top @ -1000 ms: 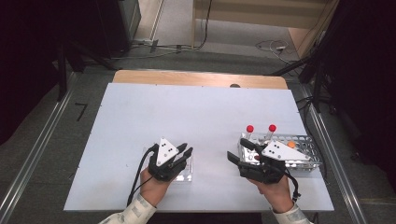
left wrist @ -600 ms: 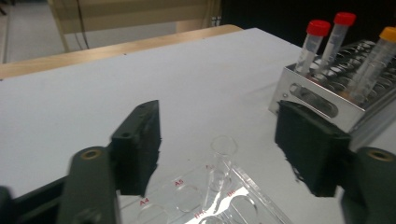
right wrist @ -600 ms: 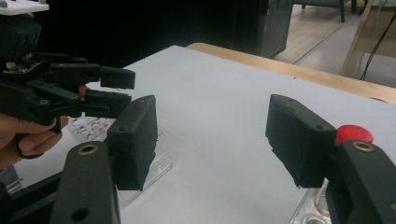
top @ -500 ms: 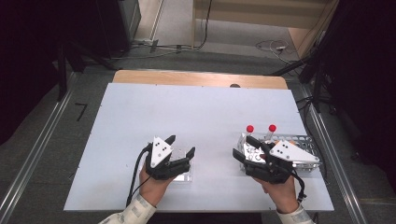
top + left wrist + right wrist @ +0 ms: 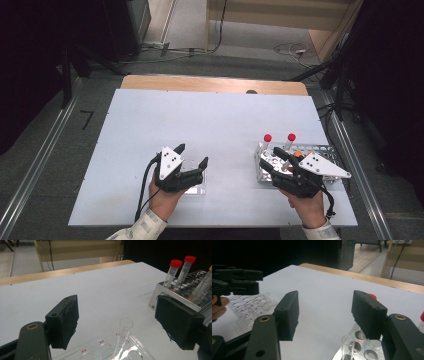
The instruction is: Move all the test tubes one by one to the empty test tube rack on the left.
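My left gripper (image 5: 191, 156) stands over a clear plastic well rack (image 5: 197, 187) near the table's front edge. Its jaws have just been opening and now stand wide apart. An uncapped clear tube (image 5: 125, 333) stands upright in that rack (image 5: 101, 350) between the pads, touching neither. My right gripper (image 5: 272, 159) hovers at the near left corner of a metal tube rack (image 5: 327, 149). Its jaws have just been closing a little but are still open (image 5: 327, 315) with nothing between them. Below them an empty clear tube (image 5: 348, 341) sits in the metal rack (image 5: 359, 351).
Two red-capped tubes (image 5: 267, 138) (image 5: 291, 136) stand at the metal rack's far left corner, and an orange-capped one (image 5: 297, 154) stands behind them. The white table (image 5: 210, 120) stretches away beyond both racks to a wooden strip at its far edge (image 5: 210, 83).
The left gripper's jaws were shut a second ago and have spread wide, leaving the clear tube standing in the plastic rack. The right gripper has shifted slightly to the right.
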